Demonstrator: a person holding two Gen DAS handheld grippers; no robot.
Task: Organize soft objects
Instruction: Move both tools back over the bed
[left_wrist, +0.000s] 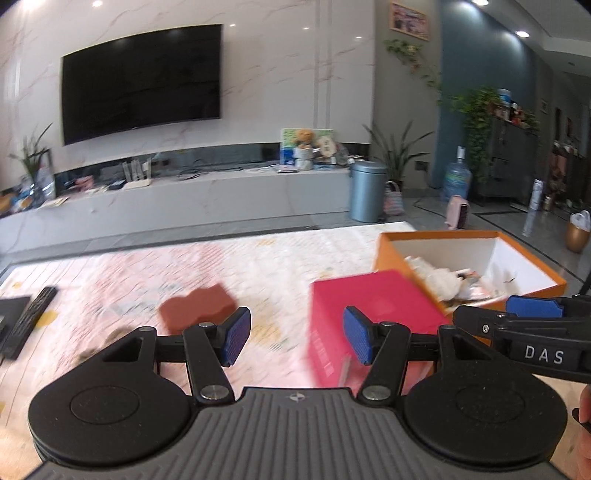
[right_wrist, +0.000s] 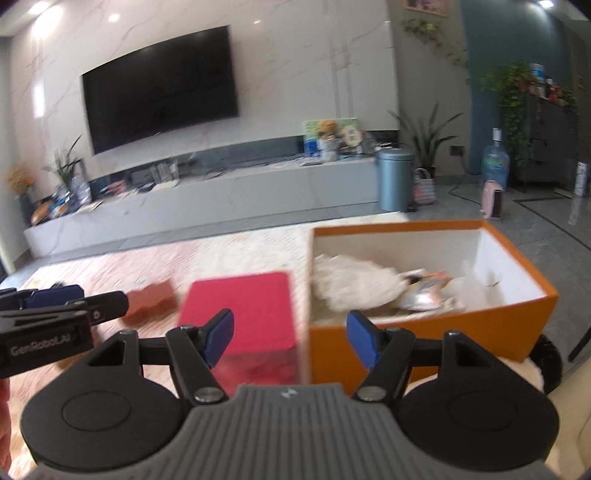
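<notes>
A brown sponge-like block (left_wrist: 197, 308) lies on the patterned table cover, just ahead and left of my open, empty left gripper (left_wrist: 297, 339). It also shows in the right wrist view (right_wrist: 149, 304). An orange box (right_wrist: 436, 325) holds white soft items (right_wrist: 354, 284) and other pieces; it also shows in the left wrist view (left_wrist: 384, 251). A red box (right_wrist: 251, 314) stands left of the orange box and shows in the left wrist view too (left_wrist: 369, 317). My right gripper (right_wrist: 290, 339) is open and empty, in front of the gap between both boxes.
A black remote (left_wrist: 31, 321) lies at the table's left edge. Beyond the table are a TV bench (left_wrist: 184, 195), a wall TV (left_wrist: 142, 81), a blue bin (left_wrist: 367, 192), a water jug (left_wrist: 458, 181) and plants. The other gripper appears at each view's side.
</notes>
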